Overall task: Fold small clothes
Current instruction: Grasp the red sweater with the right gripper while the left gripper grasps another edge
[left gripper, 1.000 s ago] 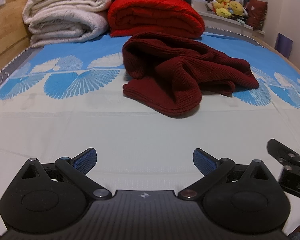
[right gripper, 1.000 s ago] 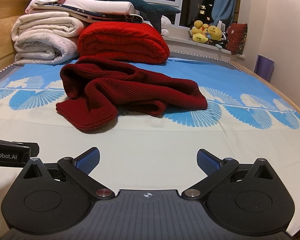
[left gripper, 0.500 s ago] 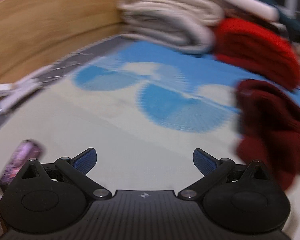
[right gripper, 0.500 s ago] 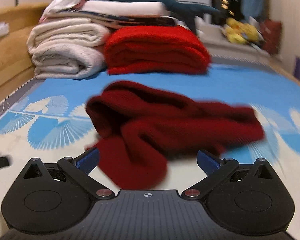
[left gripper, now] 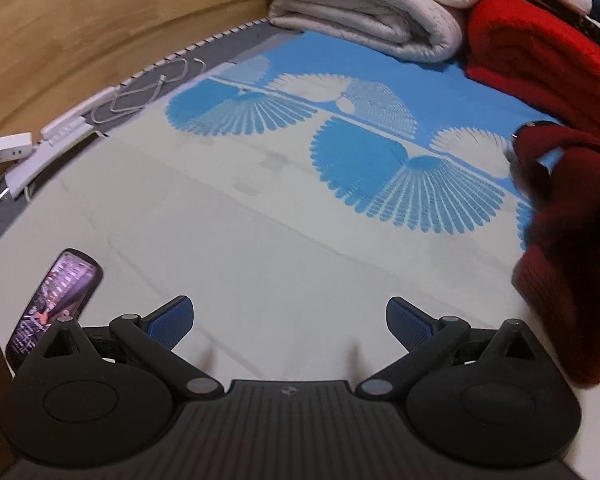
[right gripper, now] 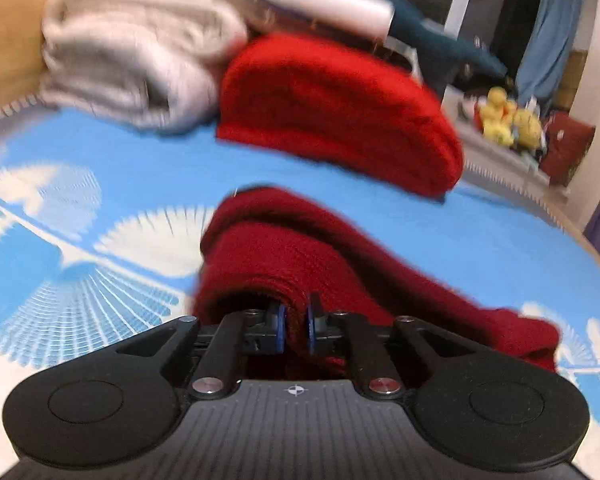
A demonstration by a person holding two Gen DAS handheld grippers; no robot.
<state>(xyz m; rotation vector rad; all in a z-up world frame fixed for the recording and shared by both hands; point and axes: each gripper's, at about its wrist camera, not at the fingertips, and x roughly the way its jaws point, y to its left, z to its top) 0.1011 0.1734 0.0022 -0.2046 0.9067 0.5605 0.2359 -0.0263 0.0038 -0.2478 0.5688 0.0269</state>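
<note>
Left view: left gripper (left gripper: 288,318) at the bottom, jaws wide apart, nothing between them, only pale sheet (left gripper: 260,216) there. Dark red knit (left gripper: 568,240) bunched at the right edge. Phone (left gripper: 56,300) lit up at lower left. White cables (left gripper: 140,92) along the wooden side at upper left. Folded white blankets (left gripper: 372,4) at the top. Bright red blanket (left gripper: 540,52) at upper right. Right view, blurry: right gripper (right gripper: 294,328) low in the middle, jaws just snapped closed, pinching a fold of the knit (right gripper: 300,256). Rest of knit trailing to the lower right over the blue fan print. Yellow toys (right gripper: 508,120) at far right.
</note>
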